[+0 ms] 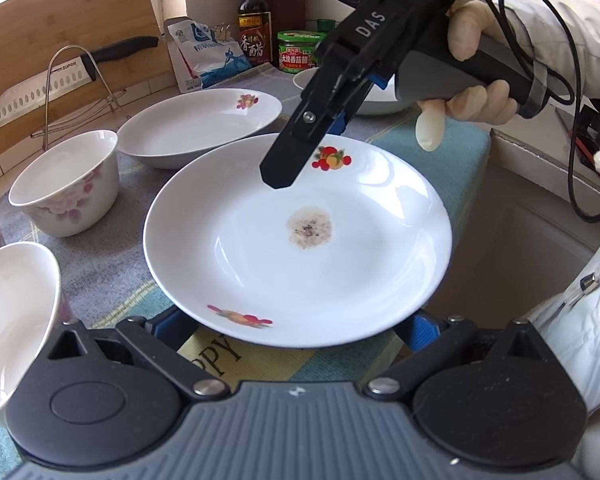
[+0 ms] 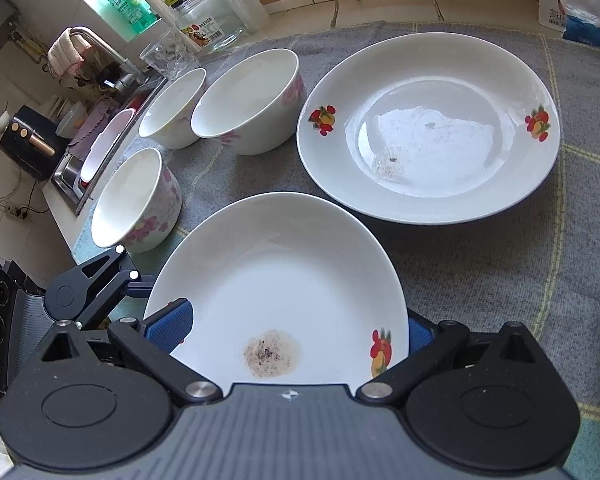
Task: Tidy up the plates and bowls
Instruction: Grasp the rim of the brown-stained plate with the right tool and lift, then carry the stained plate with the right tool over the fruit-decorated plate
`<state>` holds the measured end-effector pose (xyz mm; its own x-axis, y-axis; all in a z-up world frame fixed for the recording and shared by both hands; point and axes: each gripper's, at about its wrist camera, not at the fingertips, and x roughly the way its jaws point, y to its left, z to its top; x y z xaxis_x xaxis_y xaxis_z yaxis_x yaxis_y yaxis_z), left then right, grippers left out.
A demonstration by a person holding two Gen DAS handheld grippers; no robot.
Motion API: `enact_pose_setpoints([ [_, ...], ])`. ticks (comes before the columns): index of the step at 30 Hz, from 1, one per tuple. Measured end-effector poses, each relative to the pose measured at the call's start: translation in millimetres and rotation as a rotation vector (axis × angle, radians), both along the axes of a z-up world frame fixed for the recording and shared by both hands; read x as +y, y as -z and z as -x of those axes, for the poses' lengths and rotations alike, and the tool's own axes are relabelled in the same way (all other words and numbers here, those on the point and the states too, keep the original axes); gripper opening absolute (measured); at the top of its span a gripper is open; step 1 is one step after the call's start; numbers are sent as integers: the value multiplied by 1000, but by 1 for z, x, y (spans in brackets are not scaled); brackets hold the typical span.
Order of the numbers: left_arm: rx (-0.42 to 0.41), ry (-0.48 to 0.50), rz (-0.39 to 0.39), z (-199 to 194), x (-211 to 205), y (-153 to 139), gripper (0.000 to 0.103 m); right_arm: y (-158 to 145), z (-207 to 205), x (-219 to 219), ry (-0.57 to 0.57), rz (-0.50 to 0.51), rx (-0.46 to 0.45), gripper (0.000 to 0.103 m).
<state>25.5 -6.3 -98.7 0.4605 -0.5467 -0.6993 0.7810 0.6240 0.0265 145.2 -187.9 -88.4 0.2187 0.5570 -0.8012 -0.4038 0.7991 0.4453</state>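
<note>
From the left wrist view, the stained plate (image 1: pixel 298 240) fills the space straight ahead of the left gripper (image 1: pixel 296 326), its near rim lying across both blue pads (image 1: pixel 420 328), which stand far apart at either side of that rim. Nothing here shows whether the left fingers carry the plate or merely sit under its edge. The right gripper (image 1: pixel 278 178) reaches in from the far side, fingertips hanging over the plate's far rim beside the fruit print; whether its jaws are apart or together cannot be told from this angle. The plate seems to rest on, or just above, the patterned mat (image 1: pixel 112 264), with a second fruit plate (image 1: pixel 200 126) just beyond it and a flowered bowl (image 1: pixel 66 184) to the left. From the right wrist view, the same plate (image 2: pixel 276 292) lies directly between the right gripper's (image 2: pixel 298 330) fingers, a blue pad (image 2: pixel 172 326) showing at each side of the rim, so the jaws stand wide and straddle it rather than pinch it. The other fruit plate (image 2: pixel 428 128), also soiled, sits ahead and slightly right, near but apart; three flowered bowls (image 2: pixel 204 120) cluster ahead to the left. Judging by this, stacking the plates means carrying the near one forward and rightward, and the two grippers face each other across it, equally close.
</note>
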Motion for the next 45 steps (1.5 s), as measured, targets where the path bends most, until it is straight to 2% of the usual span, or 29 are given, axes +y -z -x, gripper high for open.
enact_pose_setpoints([
  [10,19,14,3,1,-2,-10,101,-4,6,-1,13,24,5,103],
  [14,6,25,-4,2,-5,-16,101,-10,8,-8,26,0,2,103],
  [23,-2,63,4,-7,-21,-30,101,-34,13,-30,56,-14,-59,103],
  [35,-30,151,1,-28,-69,-46,101,-53,12,-85,154,-20,-123,103],
  [45,-22,211,12,-48,-122,-46,101,-55,8,-137,219,4,-144,103],
])
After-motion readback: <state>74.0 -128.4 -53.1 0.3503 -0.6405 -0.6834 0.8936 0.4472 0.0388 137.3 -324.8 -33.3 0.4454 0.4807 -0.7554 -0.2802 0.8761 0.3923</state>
